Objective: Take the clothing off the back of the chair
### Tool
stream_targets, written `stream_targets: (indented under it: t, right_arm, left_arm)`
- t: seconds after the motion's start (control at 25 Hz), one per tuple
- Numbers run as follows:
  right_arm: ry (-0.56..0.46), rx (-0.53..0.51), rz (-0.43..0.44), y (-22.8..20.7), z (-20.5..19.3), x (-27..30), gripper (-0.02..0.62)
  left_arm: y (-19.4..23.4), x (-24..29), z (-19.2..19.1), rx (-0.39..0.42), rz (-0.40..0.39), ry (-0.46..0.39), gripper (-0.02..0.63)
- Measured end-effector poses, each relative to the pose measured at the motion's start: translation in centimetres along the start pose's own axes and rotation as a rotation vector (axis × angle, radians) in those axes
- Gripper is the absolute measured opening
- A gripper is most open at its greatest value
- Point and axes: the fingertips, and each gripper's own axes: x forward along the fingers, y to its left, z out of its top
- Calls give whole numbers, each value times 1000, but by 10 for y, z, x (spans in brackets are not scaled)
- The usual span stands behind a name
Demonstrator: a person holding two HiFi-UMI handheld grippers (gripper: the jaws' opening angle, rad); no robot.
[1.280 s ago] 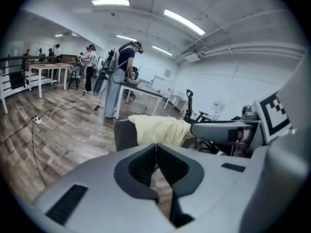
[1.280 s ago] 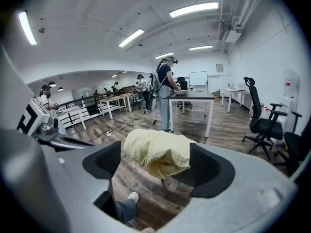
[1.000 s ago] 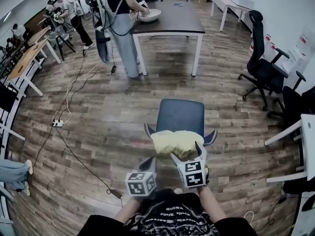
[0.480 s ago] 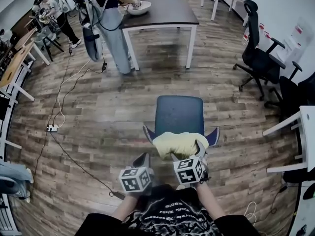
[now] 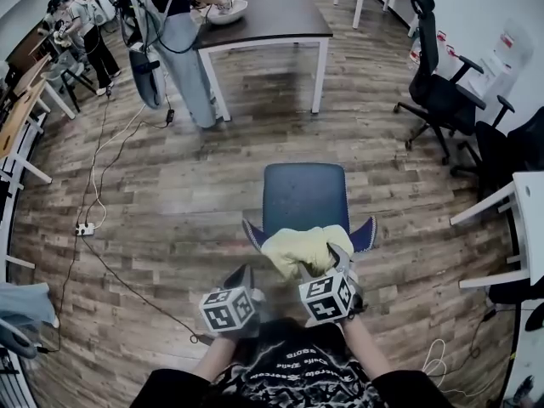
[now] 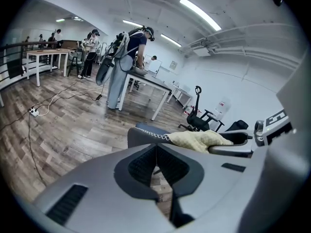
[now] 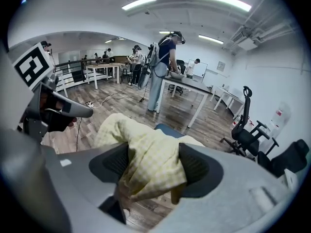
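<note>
A yellow checked piece of clothing (image 5: pixel 302 246) lies draped over the back of a chair with a blue-grey seat (image 5: pixel 304 195), right in front of me. My right gripper (image 5: pixel 321 263) is at the cloth's near right side. In the right gripper view its jaws have just been closing, and the clothing (image 7: pixel 124 130) is bunched between both pads of my right gripper (image 7: pixel 153 166). My left gripper (image 5: pixel 245 272) hangs just left of the chair back, short of the cloth, jaws together and empty. From the left gripper (image 6: pixel 156 152), the clothing (image 6: pixel 199 140) shows ahead to the right.
A dark table (image 5: pixel 263 15) stands beyond the chair with a person (image 5: pixel 174 41) at its left end. Black office chairs (image 5: pixel 433 92) and a white table (image 5: pixel 518 202) line the right side. A cable and power strip (image 5: pixel 83 228) lie on the wooden floor at left.
The right gripper's jaws have narrowed onto the yellow cloth. Both grippers have sunk a little toward the chair back, the left one drifting slightly left. The cloth still lies on the chair.
</note>
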Motion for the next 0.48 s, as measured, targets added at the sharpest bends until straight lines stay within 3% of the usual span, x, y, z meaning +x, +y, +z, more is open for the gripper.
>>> stream_targets:
  t: [0.2, 0.48]
  right_arm:
    - [-48, 24, 24, 9, 7, -8, 172]
    - [-87, 155, 99, 15, 9, -19, 93]
  left_arm:
    - [1, -1, -5, -5, 5, -5, 9]
    - [4, -12, -12, -19, 35, -21, 9]
